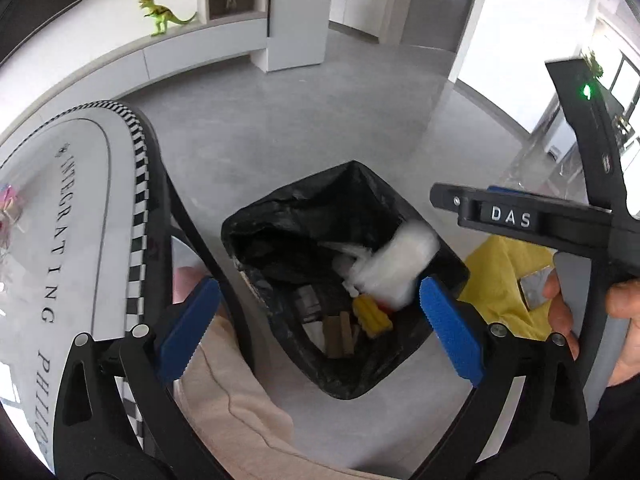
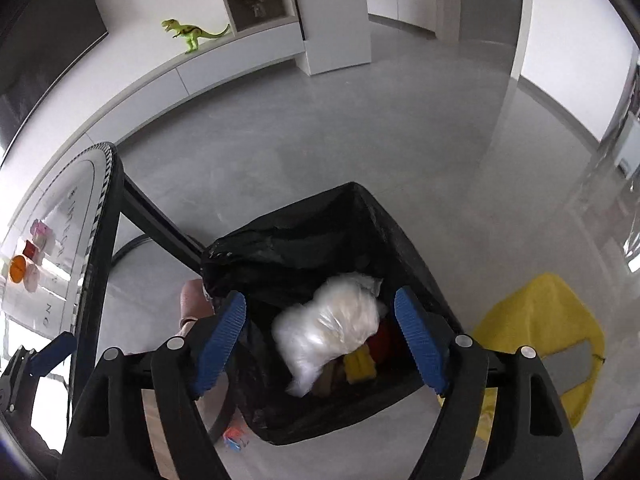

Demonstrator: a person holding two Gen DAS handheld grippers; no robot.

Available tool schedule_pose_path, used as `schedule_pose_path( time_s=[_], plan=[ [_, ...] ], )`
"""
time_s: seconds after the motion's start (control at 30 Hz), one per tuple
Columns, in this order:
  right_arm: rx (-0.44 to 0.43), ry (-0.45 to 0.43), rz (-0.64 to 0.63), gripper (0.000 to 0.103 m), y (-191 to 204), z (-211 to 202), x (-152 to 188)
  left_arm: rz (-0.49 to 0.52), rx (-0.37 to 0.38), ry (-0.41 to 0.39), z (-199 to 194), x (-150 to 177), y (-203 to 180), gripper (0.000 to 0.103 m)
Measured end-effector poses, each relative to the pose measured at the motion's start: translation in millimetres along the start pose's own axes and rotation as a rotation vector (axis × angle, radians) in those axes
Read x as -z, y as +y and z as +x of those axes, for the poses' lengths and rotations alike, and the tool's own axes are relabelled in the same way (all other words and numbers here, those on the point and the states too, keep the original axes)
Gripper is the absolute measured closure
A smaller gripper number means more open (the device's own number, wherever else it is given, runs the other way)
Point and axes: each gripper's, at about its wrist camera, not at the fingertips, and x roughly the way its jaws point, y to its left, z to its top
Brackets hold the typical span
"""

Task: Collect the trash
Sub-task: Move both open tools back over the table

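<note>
A black-lined trash bin (image 1: pixel 280 216) (image 2: pixel 304 248) stands on the grey floor beside the table. A blurred clear plastic bag (image 1: pixel 394 264) (image 2: pixel 328 328) is in mid-air over the bin's mouth, free of both grippers. Inside lie yellow trash (image 1: pixel 374 316) (image 2: pixel 360 366), brown pieces (image 1: pixel 338 334) and white paper. My left gripper (image 1: pixel 316 330) is open and empty above the bin's near side. My right gripper (image 2: pixel 320 344) is open above the bin, with the bag between and beyond its fingers; its body (image 1: pixel 512 216) shows at the right of the left wrist view.
A round white table (image 1: pixel 72 216) (image 2: pixel 60 220) with a checkered edge and black legs stands left of the bin, with small pink and orange items (image 2: pixel 30 256) on it. A yellow cloth (image 1: pixel 504 280) (image 2: pixel 540 328) lies on the right. A small colourful scrap (image 2: pixel 234 436) lies on the floor.
</note>
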Motion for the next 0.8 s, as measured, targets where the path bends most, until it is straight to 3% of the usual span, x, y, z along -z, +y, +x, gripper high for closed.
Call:
schedule_pose_path(
  time_s=[0.4,0.8],
  plan=[
    [-0.088,-0.019,-0.092,0.025,46,-21,0,-0.054,-0.011,-0.035,-26,9,25,0.006],
    [-0.212,-0.045,-0.291,0.025,144,-44,8,-0.213,-0.116,-0.129,-77,30,103,0.006]
  ],
)
